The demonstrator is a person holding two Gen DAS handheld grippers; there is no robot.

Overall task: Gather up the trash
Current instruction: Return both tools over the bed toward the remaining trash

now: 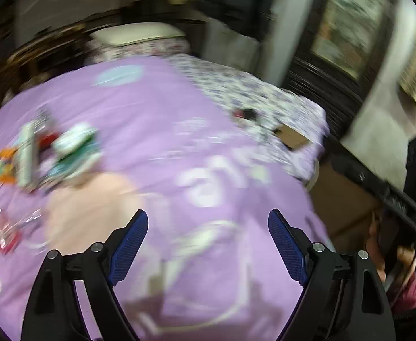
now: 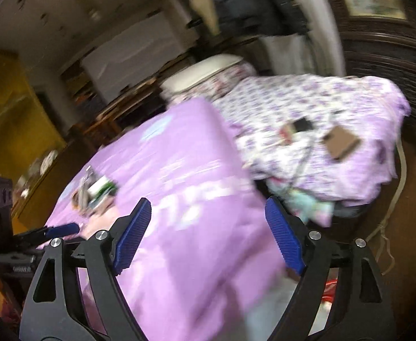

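- The left gripper [image 1: 208, 224] hangs over a lilac printed quilt [image 1: 156, 119], its blue ribbed fingers [image 1: 130, 248] spread wide with nothing between them
- The right gripper [image 2: 208, 213] is likewise splayed and empty above the same quilt [image 2: 185, 153]
- A blurred heap of colourful wrappers and packets [image 1: 37, 156] lies on the quilt, left of both grippers, touching neither
- A flat brown cardboard piece [image 2: 341, 142] rests on the floral sheet [image 2: 307, 99] beyond

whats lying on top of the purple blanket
A blurred pile of wrappers and packets sits on the purple blanket, with one red-and-white wrapper apart from it. What lies beneath the blanket is covered. Both grippers hover open and empty.
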